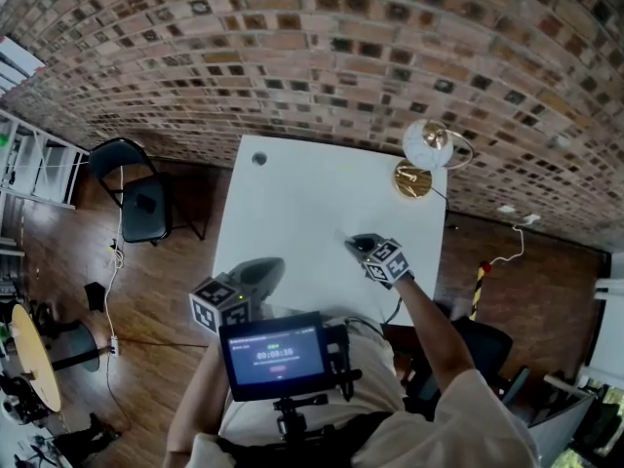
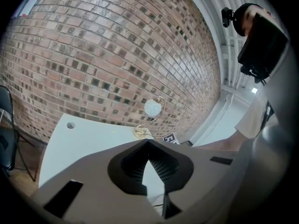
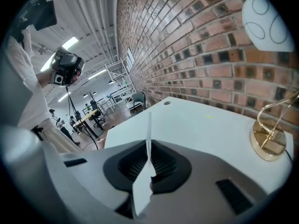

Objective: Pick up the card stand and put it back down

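Note:
The card stand (image 1: pixel 413 178) has a round gold base and a thin wire loop that holds a white round card (image 1: pixel 427 144). It stands upright at the far right corner of the white table (image 1: pixel 292 203). The left gripper view shows the card stand (image 2: pixel 147 121) far ahead; in the right gripper view the card stand (image 3: pixel 267 143) is close, at the right. My right gripper (image 1: pixel 354 243) hovers over the table short of the stand, shut and holding nothing. My left gripper (image 1: pixel 272 265) is at the table's near left edge, shut and empty. Both sets of jaws (image 2: pixel 148 142) (image 3: pixel 149 139) meet at the tips.
A brick wall runs behind the table. A small round hole (image 1: pixel 258 159) sits near the table's far left corner. A black folding chair (image 1: pixel 136 203) stands on the wood floor at the left. A screen (image 1: pixel 273 354) hangs at the person's chest. A white cable (image 1: pixel 507 247) lies on the floor at the right.

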A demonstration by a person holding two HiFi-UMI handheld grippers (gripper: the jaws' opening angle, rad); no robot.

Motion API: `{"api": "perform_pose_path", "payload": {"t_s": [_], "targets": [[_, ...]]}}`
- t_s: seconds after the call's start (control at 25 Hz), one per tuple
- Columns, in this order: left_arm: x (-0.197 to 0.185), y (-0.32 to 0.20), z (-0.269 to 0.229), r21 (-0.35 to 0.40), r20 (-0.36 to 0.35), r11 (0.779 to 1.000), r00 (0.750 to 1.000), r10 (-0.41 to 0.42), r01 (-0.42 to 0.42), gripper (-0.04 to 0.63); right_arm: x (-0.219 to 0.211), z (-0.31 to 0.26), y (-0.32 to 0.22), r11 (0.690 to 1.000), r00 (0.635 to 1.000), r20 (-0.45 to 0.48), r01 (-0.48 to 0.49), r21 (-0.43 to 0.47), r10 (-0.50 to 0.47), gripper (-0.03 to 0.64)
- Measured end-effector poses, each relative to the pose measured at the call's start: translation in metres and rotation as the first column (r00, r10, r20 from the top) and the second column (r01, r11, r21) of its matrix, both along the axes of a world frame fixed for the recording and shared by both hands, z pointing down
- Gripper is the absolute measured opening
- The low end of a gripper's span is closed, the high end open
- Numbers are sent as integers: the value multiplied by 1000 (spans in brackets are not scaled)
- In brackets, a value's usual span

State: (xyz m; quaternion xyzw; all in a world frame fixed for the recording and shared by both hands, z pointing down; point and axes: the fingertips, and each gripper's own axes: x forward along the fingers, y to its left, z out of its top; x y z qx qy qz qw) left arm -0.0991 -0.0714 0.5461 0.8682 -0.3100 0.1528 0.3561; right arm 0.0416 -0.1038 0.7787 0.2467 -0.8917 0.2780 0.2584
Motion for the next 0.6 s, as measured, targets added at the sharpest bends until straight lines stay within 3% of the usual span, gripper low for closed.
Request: {"api": "perform_pose_path", "payload": {"t_s": [0.6], "targets": [[-7, 4, -9, -11, -5, 998, 998, -67, 67, 0, 4, 49, 10, 999, 999, -22, 26, -46, -27, 26]]}}
